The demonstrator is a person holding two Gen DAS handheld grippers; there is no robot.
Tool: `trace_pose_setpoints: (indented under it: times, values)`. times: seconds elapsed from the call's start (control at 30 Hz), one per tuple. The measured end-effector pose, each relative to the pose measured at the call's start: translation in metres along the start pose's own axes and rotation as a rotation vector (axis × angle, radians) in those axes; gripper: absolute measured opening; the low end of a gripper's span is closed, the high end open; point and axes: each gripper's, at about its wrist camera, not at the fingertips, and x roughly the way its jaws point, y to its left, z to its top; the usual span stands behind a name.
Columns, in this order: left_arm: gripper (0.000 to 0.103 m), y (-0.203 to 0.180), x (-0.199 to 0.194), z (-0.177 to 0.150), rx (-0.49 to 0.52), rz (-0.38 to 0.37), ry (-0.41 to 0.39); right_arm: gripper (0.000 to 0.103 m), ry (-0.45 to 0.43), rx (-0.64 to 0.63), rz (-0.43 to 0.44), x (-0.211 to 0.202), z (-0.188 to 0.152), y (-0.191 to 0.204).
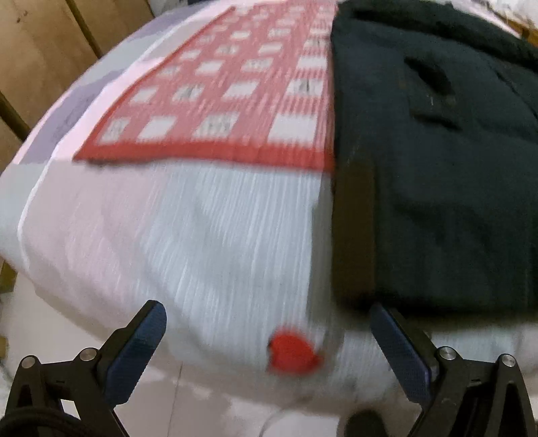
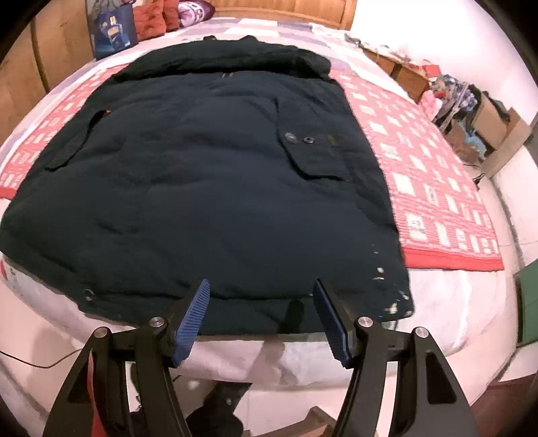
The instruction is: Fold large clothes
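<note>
Through the left wrist camera, blurred, I see my left gripper (image 1: 267, 322) spread wide with nothing between its pads, above the bed (image 1: 188, 228), whose white cover carries a red checked blanket (image 1: 215, 101). The dark coat (image 1: 437, 161) lies at the right, and wooden panels (image 1: 43, 50) stand behind.

Through the right wrist camera my right gripper (image 2: 260, 285) is spread and empty over the coat's near hem. The coat lies flat across the blanket. A blue bag (image 2: 114, 28) sits at the bed's far end, cardboard boxes (image 2: 494, 117) beside it on the right.
</note>
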Motion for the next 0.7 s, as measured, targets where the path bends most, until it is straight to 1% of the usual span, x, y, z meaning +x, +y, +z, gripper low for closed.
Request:
trace_pose_setpoints:
  times: [0.07,0.17,0.27,0.33,0.4,0.47,0.57,0.63,0.7]
  values:
    - [0.100,-0.006,0.010,0.015,0.004,0.014,-0.039,0.067,0.003,0.003,-0.012,0.001,-0.002,-0.002]
    - [0.101,-0.010,0.024,0.029,0.013,0.017,-0.052,0.067,-0.006,0.023,-0.034,0.001,-0.006,-0.011]
    - [0.101,-0.012,0.028,0.037,0.019,0.005,-0.064,0.067,-0.011,0.065,-0.066,0.003,-0.011,-0.027]
    - [0.099,-0.014,0.027,0.040,0.020,-0.005,-0.068,0.067,-0.005,0.113,-0.093,0.008,-0.016,-0.044]
    - [0.093,-0.017,0.025,0.041,0.029,-0.019,-0.066,0.067,-0.001,0.156,-0.116,0.011,-0.021,-0.060]
    - [0.090,-0.020,0.024,0.041,0.040,-0.025,-0.065,0.067,-0.004,0.185,-0.148,0.012,-0.028,-0.075]
    - [0.089,-0.020,0.024,0.041,0.040,-0.025,-0.061,0.067,-0.013,0.215,-0.185,0.010,-0.040,-0.093]
    - [0.089,-0.020,0.025,0.041,0.040,-0.023,-0.055,0.075,0.001,0.227,-0.211,0.009,-0.051,-0.103]
    - [0.089,-0.020,0.026,0.040,0.047,-0.019,-0.049,0.075,0.029,0.240,-0.221,0.013,-0.060,-0.111]
